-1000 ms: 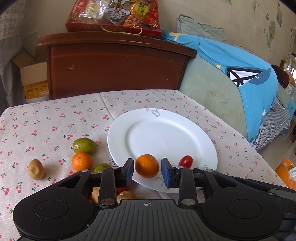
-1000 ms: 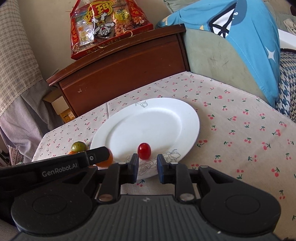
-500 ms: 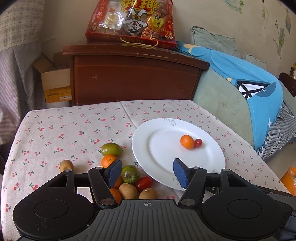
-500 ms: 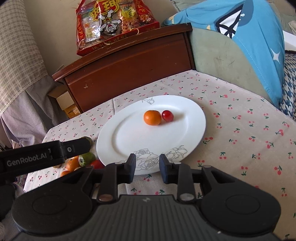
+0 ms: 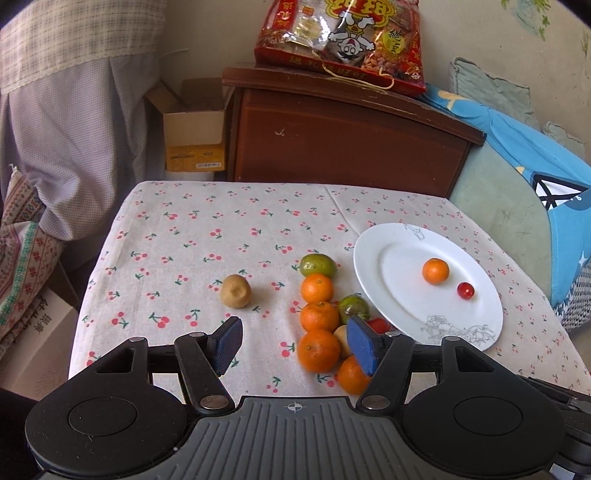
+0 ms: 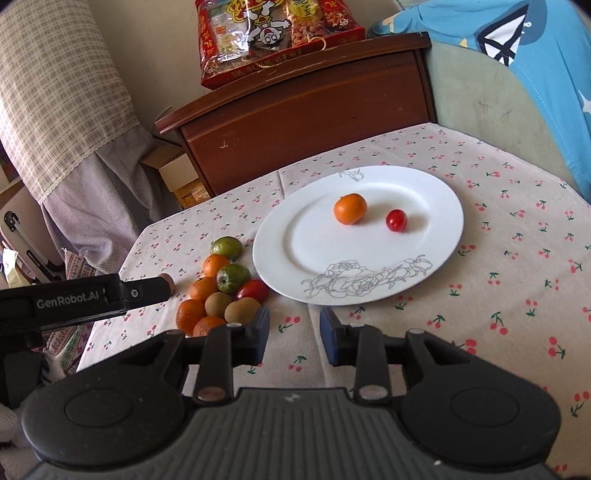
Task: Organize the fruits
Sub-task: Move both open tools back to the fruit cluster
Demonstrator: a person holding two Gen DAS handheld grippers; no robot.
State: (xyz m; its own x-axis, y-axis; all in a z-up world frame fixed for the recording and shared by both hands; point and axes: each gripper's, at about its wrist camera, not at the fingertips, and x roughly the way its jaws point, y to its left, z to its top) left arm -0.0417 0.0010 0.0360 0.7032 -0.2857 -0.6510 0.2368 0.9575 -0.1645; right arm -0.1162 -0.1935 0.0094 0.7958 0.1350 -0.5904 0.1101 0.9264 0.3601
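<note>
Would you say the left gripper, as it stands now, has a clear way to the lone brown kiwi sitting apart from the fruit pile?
Probably yes: the left gripper is open and empty, and the brown kiwi sits alone on the cherry-print tablecloth, apart from the oranges.

You saw a glossy white plate (image 6: 436,236), a matt printed cloth (image 5: 207,236) over the desk, a dark polished wooden cabinet (image 5: 347,147), and a shiny plastic snack bag (image 5: 343,33).

Cherry-print table (image 5: 207,236) carries white plate (image 5: 373,266), fruit cluster (image 5: 319,317), lone kiwi (image 5: 235,291).
</note>
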